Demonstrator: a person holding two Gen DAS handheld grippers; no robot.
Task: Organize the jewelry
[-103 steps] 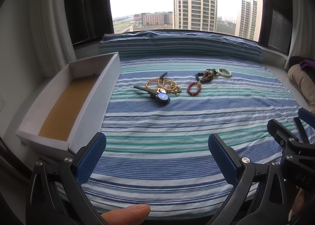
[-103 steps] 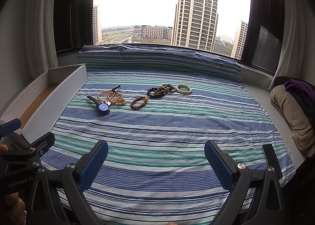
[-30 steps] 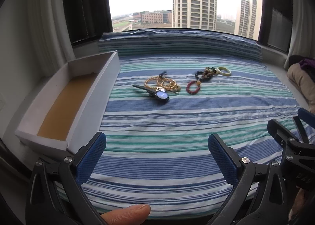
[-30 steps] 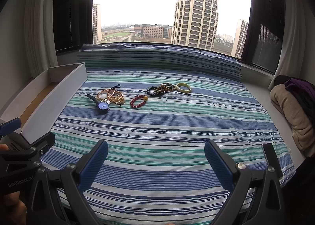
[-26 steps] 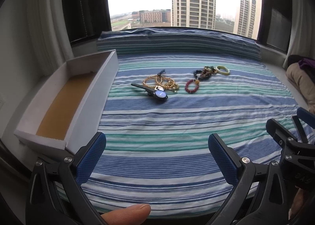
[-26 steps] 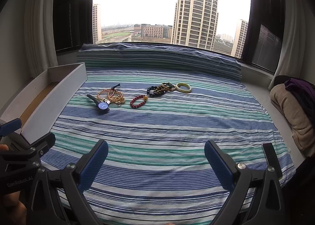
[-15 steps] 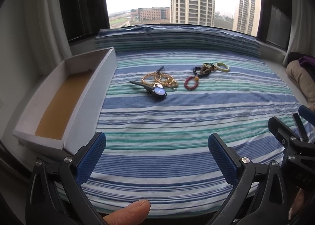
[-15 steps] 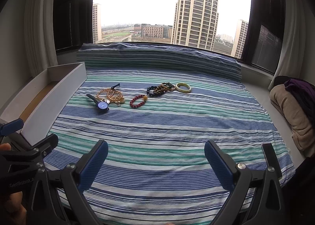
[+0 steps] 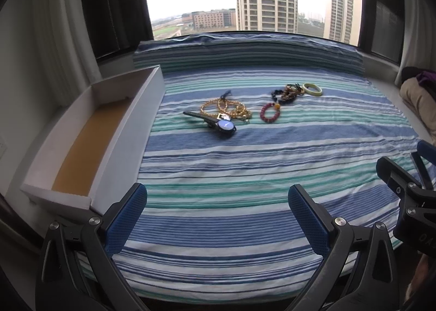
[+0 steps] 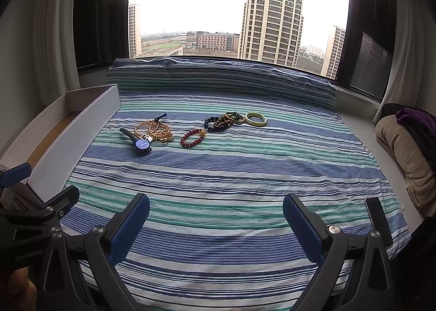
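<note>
Jewelry lies in a row on the striped cloth: a black watch with a blue face [image 9: 224, 125] [image 10: 142, 144], gold bead strands [image 9: 226, 109] [image 10: 154, 128], a red bead bracelet [image 9: 269, 112] [image 10: 192, 137], dark and brown bead bracelets [image 9: 287, 91] [image 10: 222, 122] and a pale green bangle [image 9: 312, 89] [image 10: 255, 119]. A long white box with a tan floor [image 9: 90, 136] [image 10: 81, 123] stands at the left. My left gripper [image 9: 216, 218] is open and empty, well short of the jewelry. My right gripper [image 10: 216, 222] is open and empty, also near the front edge.
The striped cloth [image 10: 231, 174] covers a window ledge and rises in a fold at the back under the window. Folded beige and purple fabric [image 10: 403, 142] lies at the right. Curtains hang on both sides.
My left gripper has moved forward toward the jewelry and a little left, so the watch and beads look larger. The right gripper has edged forward slightly. Nothing on the cloth has moved.
</note>
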